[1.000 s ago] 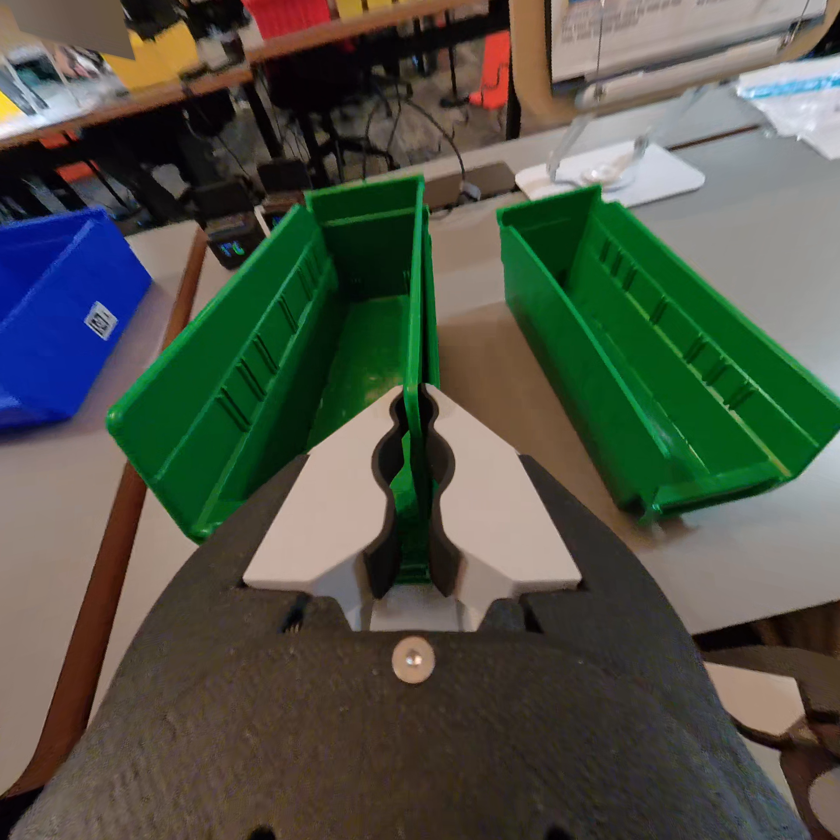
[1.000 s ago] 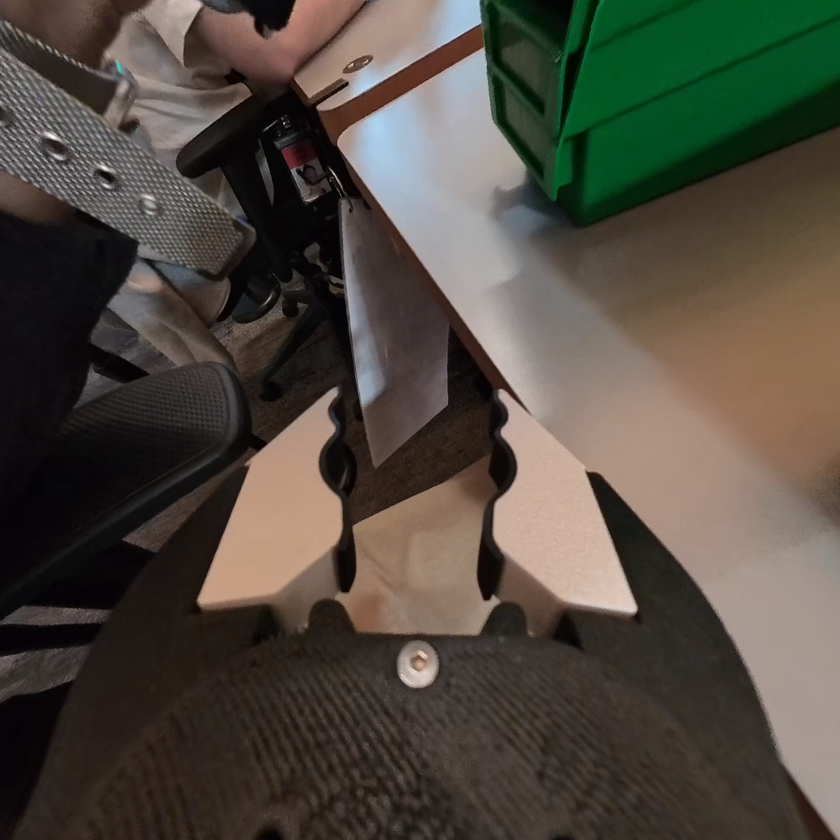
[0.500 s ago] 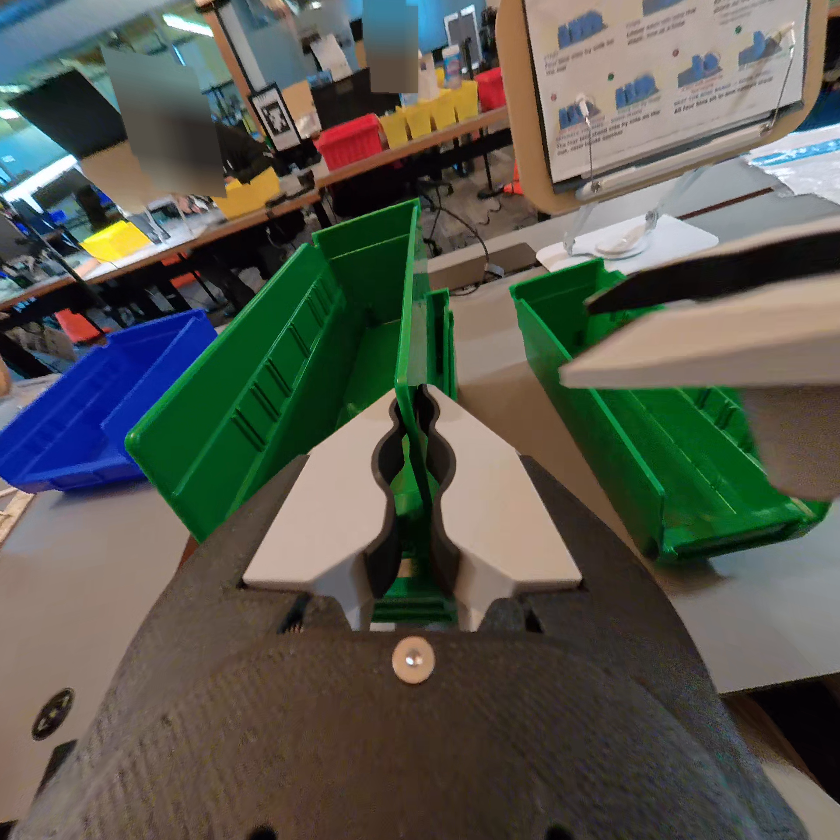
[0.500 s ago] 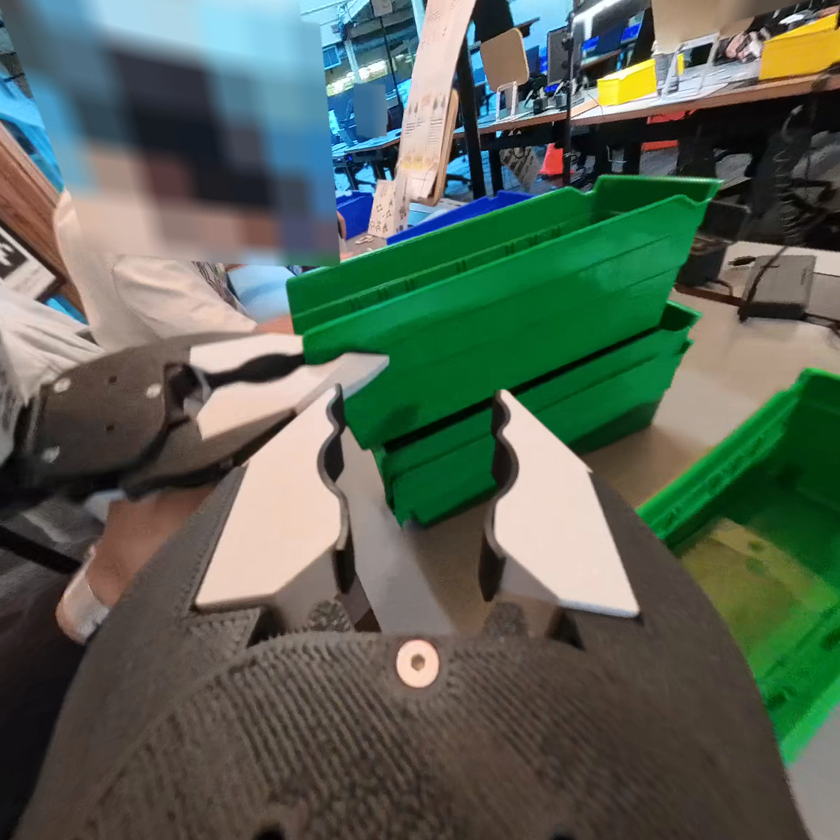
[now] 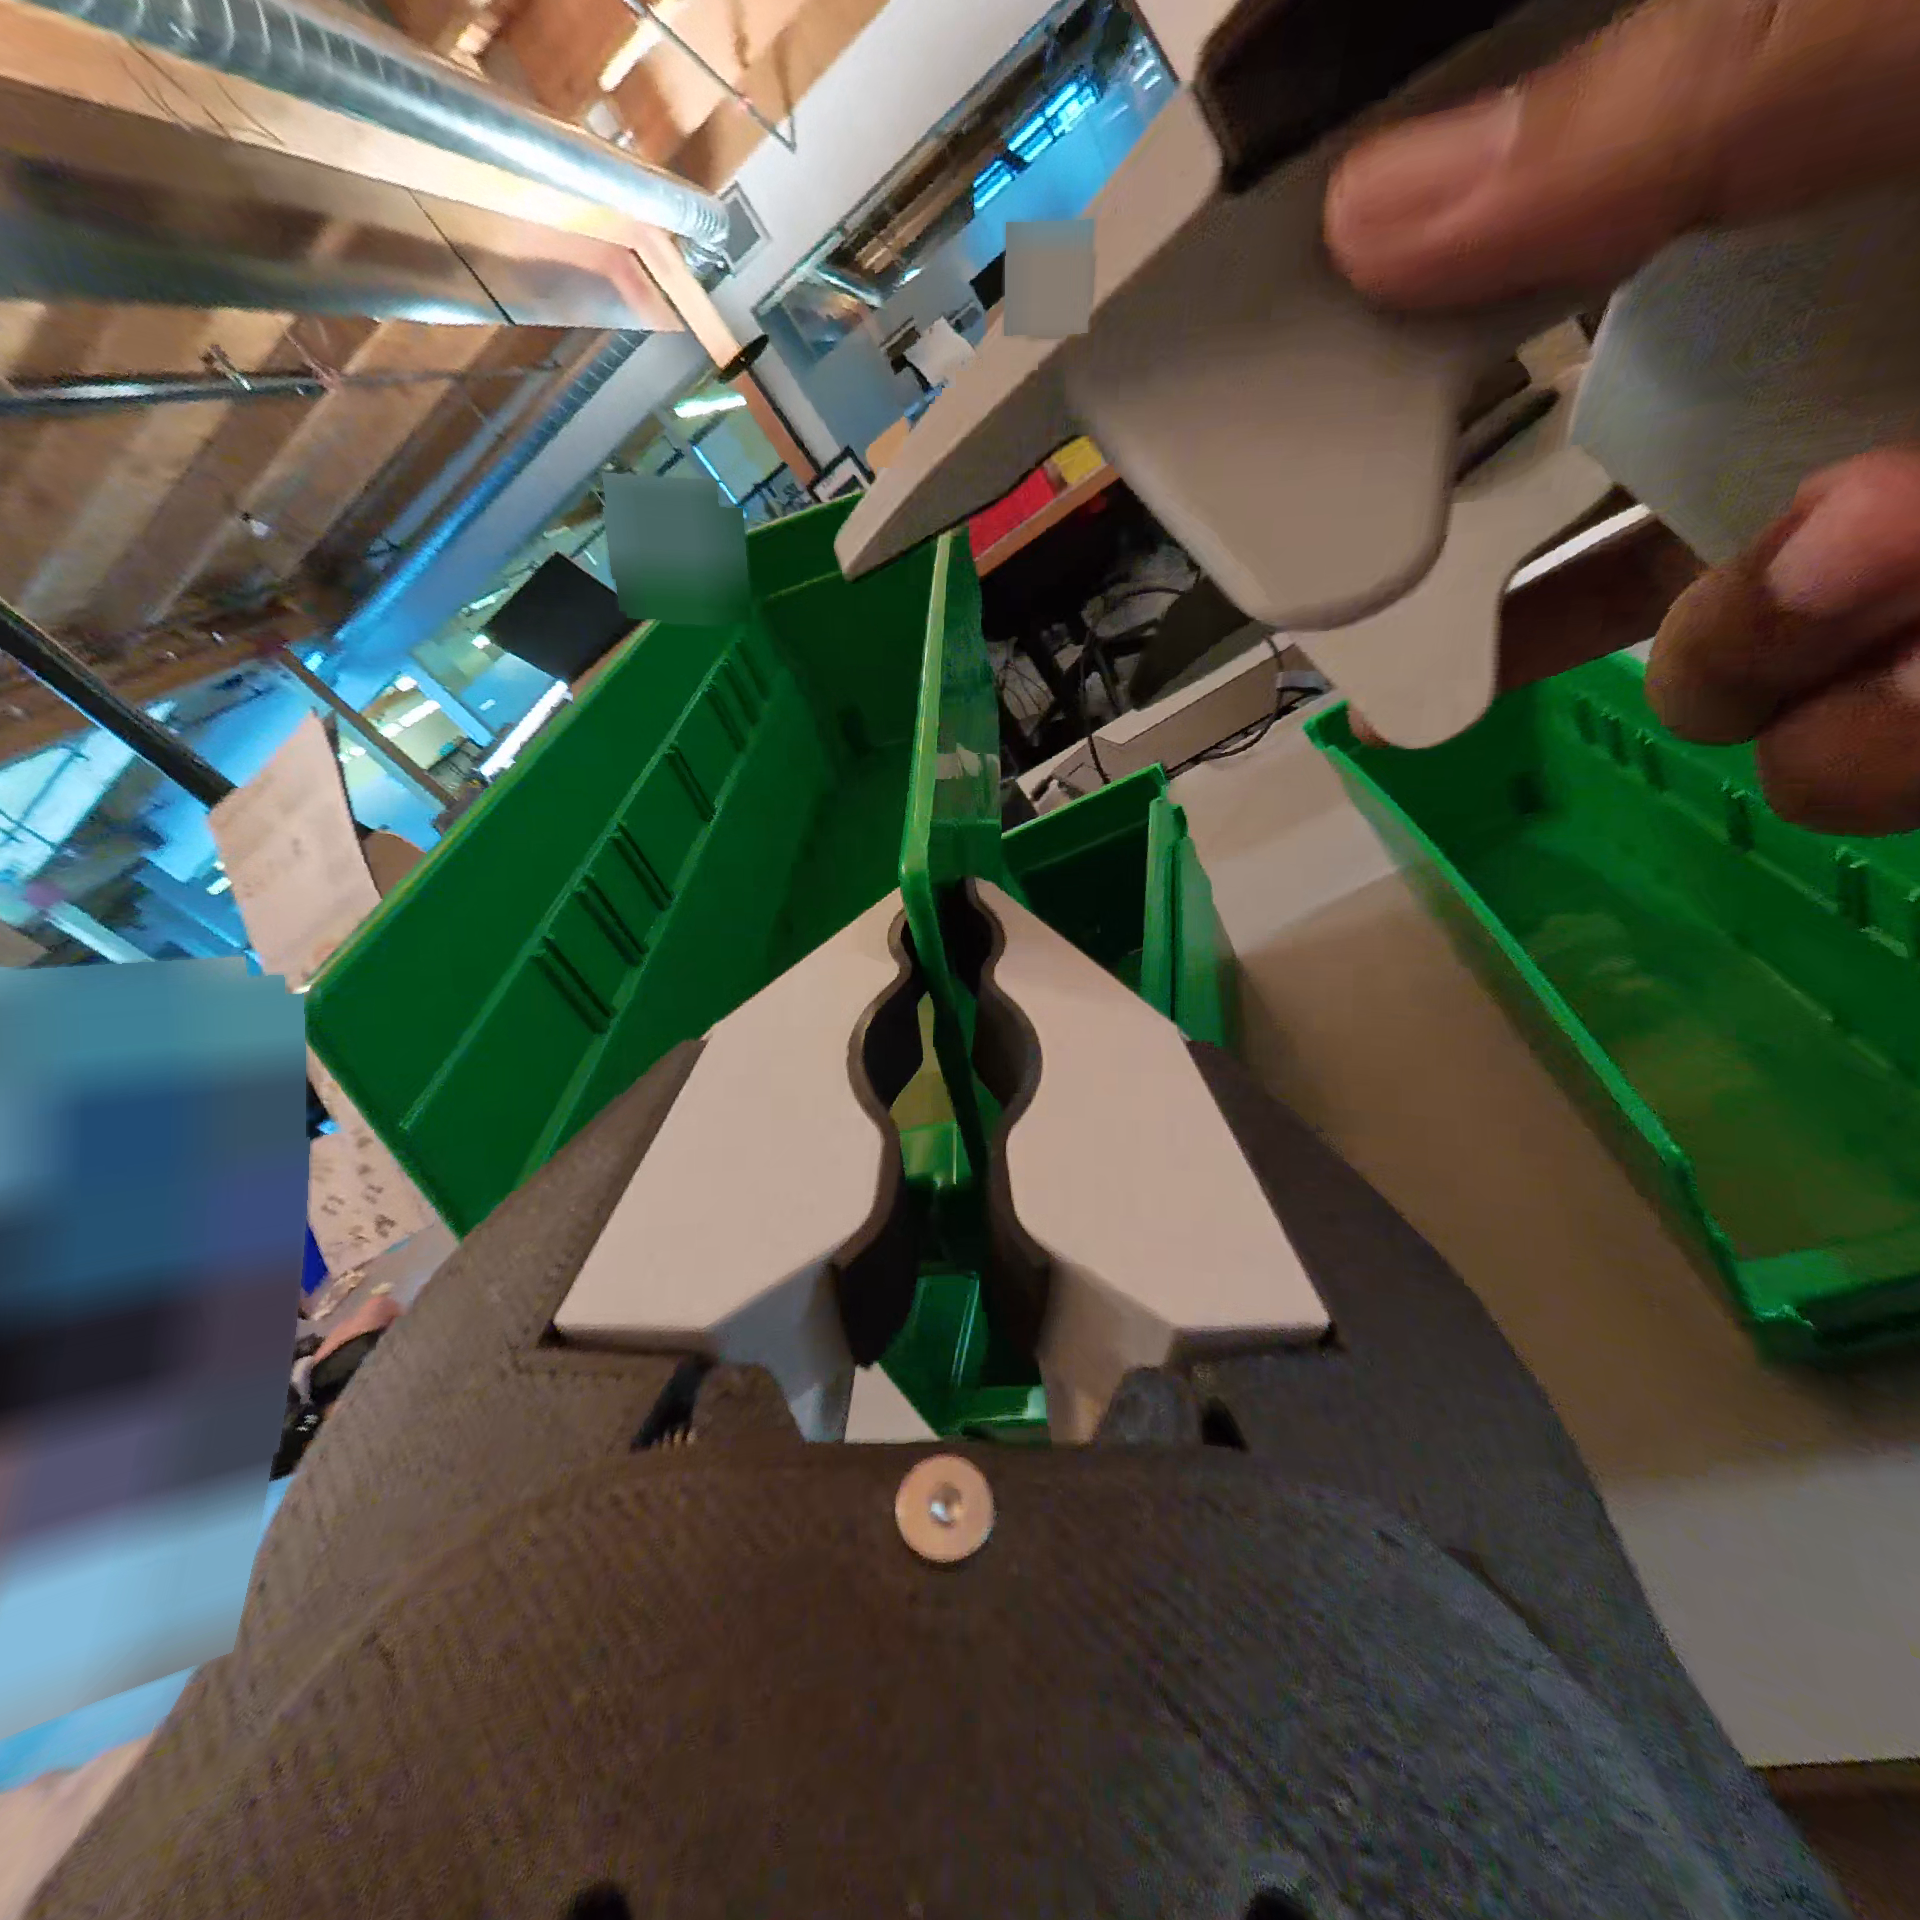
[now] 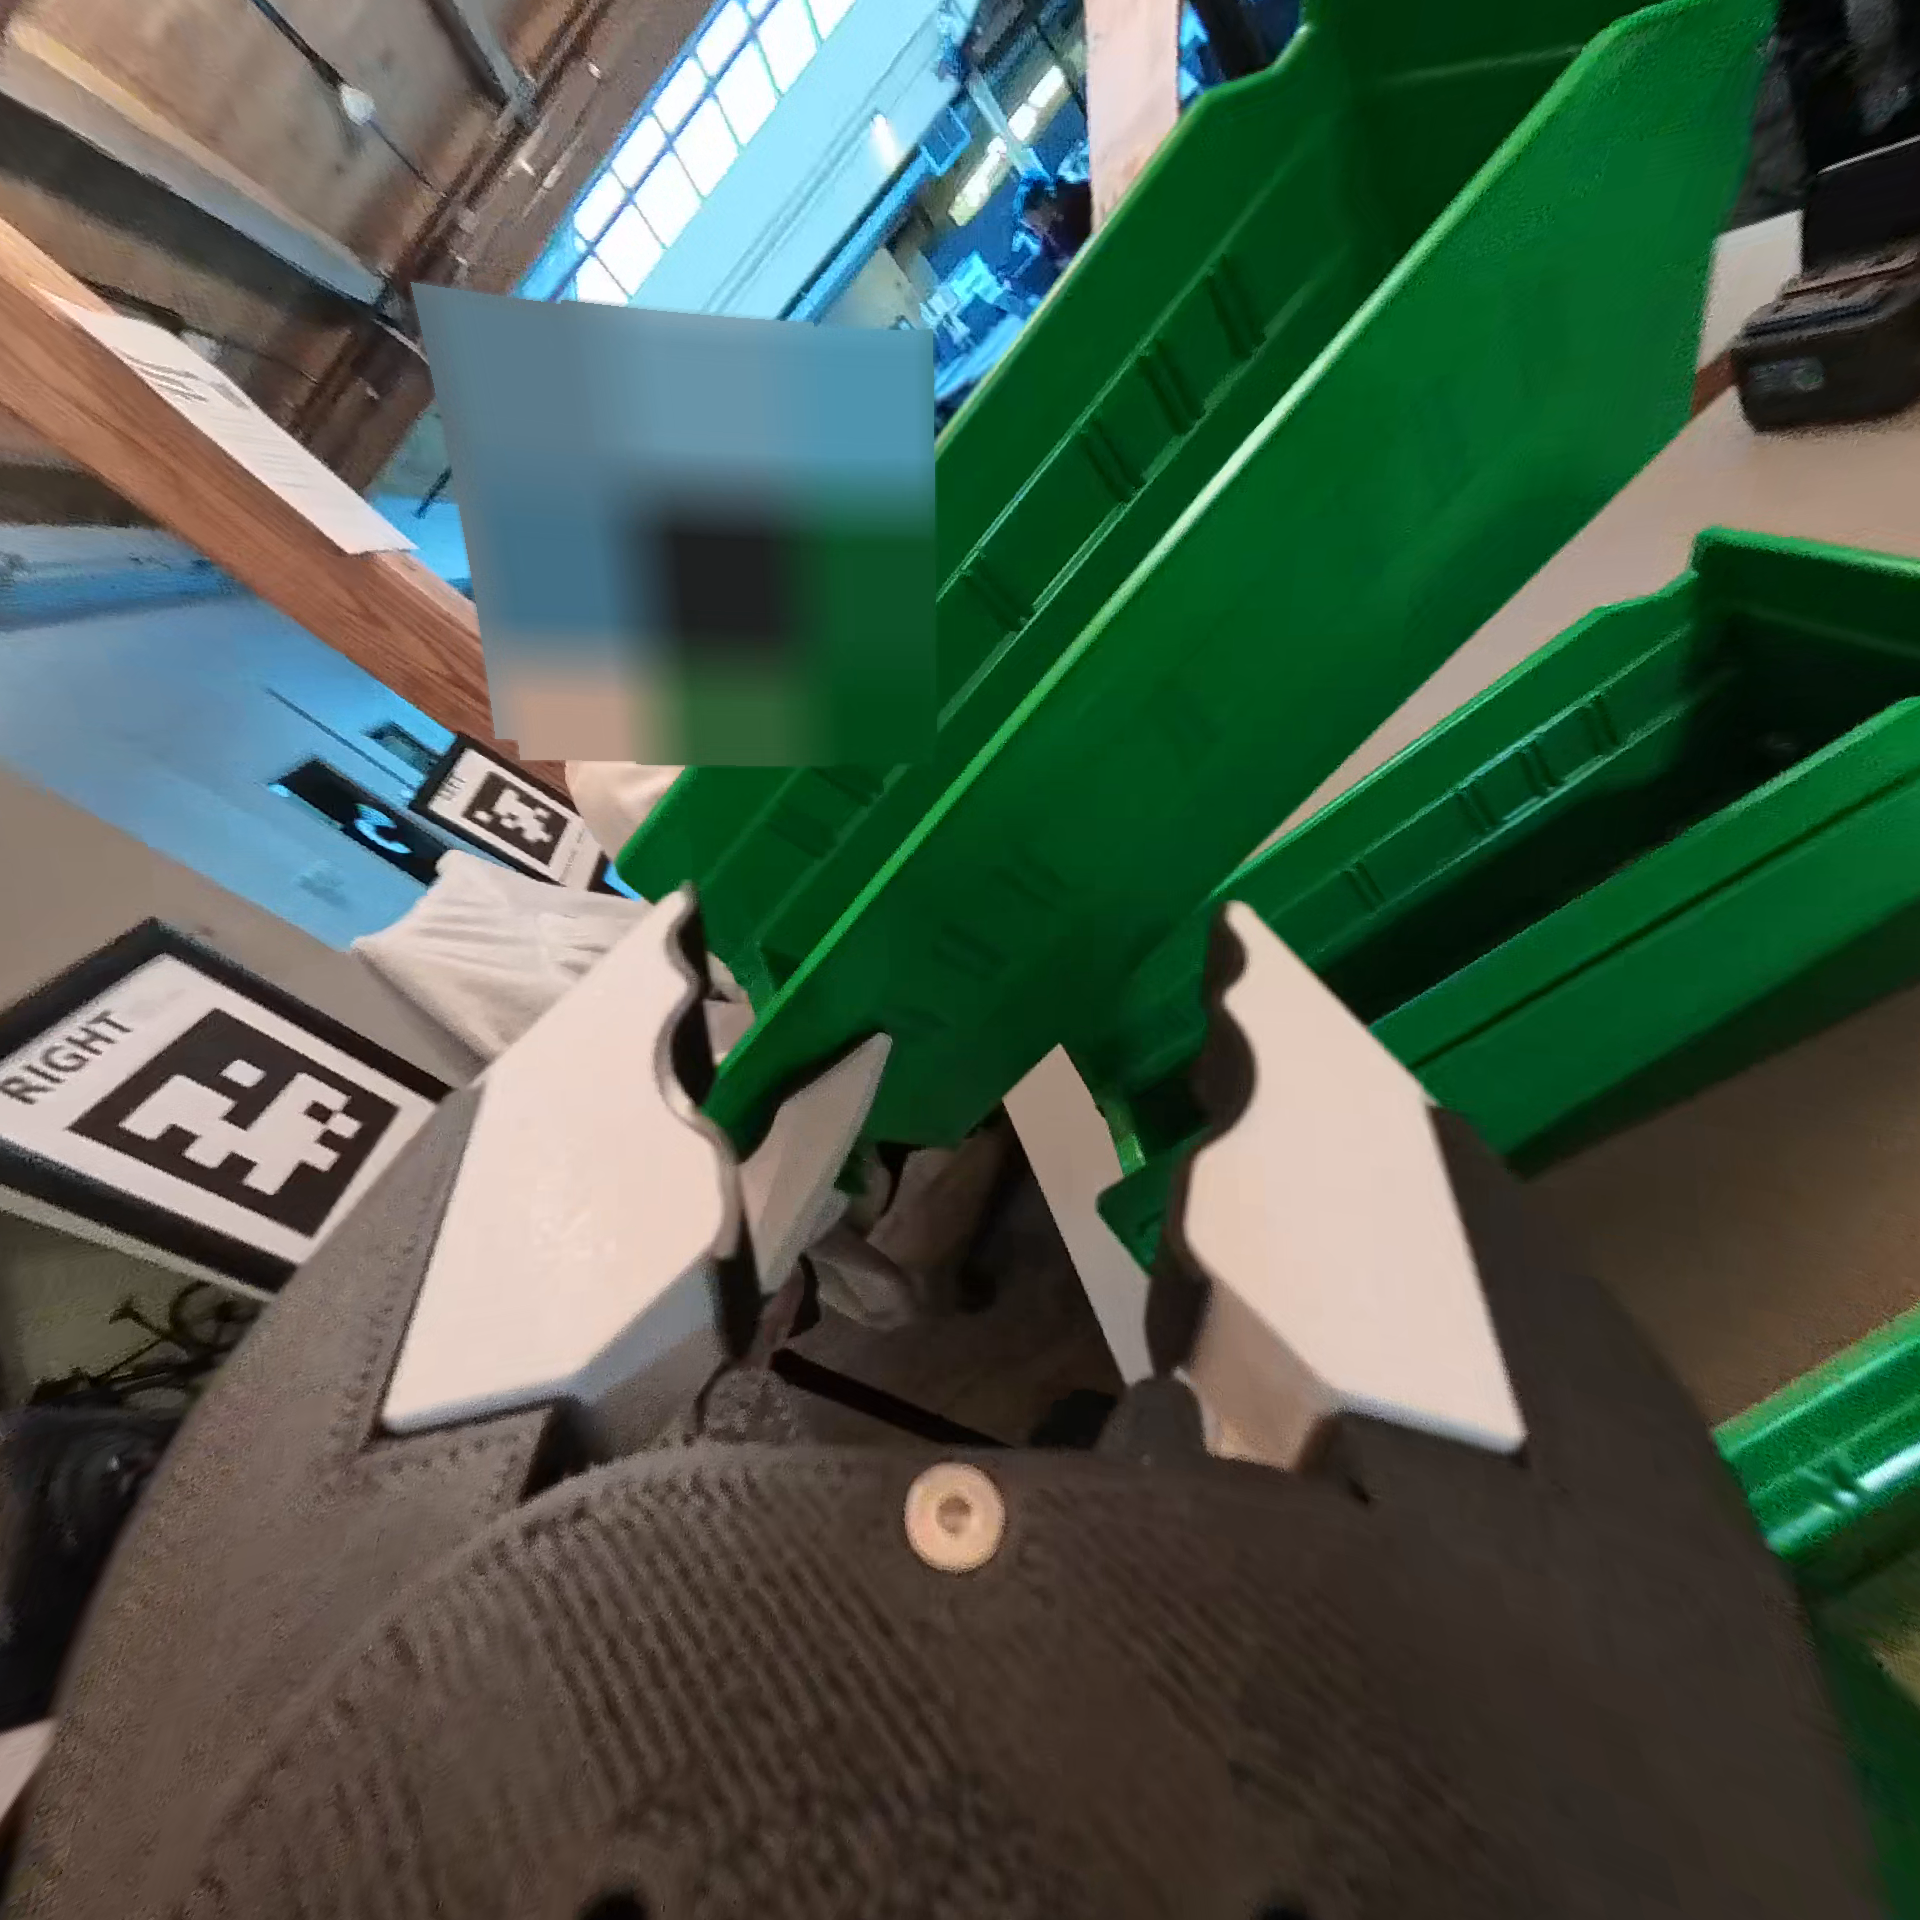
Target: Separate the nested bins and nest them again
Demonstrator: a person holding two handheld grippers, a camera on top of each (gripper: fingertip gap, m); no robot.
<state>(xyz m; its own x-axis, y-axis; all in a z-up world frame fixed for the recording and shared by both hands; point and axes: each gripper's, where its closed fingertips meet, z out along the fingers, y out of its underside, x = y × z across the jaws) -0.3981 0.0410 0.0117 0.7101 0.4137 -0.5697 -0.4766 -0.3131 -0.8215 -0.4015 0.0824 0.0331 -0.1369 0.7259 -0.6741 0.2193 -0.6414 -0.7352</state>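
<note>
My left gripper [image 5: 945,914] is shut on the right side wall of a green bin [image 5: 623,935] and holds it raised and tilted. A second green bin [image 5: 1164,883] lies just below it on the table. A third green bin [image 5: 1662,1039] stands apart on the right. My right gripper [image 6: 956,925] is open, and the near end of the raised bin [image 6: 1247,520] lies between its fingers, unclamped. The left gripper's fingers [image 6: 810,1143] show pinching that bin's wall. The lower bin [image 6: 1558,883] sits on the table to the right.
The grey table [image 5: 1403,1351] carries the bins, and its front edge is near. The right gripper, held in a hand [image 5: 1558,156], hangs over the far end of the raised bin. Black-and-white marker tags [image 6: 229,1122] and a black device [image 6: 1829,364] are in view.
My left gripper has lifted and tilted its bin higher, away from the bin below. My right gripper has swung in from the table edge to the raised bin's end, still open.
</note>
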